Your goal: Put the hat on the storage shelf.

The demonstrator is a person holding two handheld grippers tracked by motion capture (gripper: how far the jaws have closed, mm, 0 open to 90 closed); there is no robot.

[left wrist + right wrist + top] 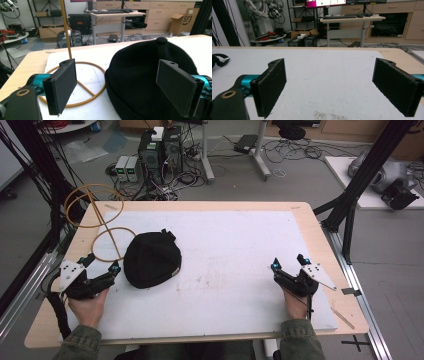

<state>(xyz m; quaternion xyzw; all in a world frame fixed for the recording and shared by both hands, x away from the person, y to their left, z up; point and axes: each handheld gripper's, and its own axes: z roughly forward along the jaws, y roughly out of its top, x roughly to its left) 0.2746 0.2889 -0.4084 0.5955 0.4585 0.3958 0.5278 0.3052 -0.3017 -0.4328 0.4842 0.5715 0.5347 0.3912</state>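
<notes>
A black knit beanie (150, 259) lies on the white mat (235, 250), left of centre. My left gripper (102, 262) rests at the mat's left edge, just left of the beanie, jaws open and empty. In the left gripper view the beanie (145, 72) sits close in front, partly behind the right jaw, and the gripper (122, 87) stands wide open. My right gripper (289, 263) rests on the mat's right side, open with nothing in it. The right gripper view shows its jaws spread over bare mat (329, 75), the gripper (339, 90) empty.
A yellow-brown wire stand (100, 220) with round hoops and an upright rod stands at the table's back left; its base ring (82, 85) lies just left of the beanie. The wooden table edge (320, 235) borders the mat. Black frame posts flank both sides.
</notes>
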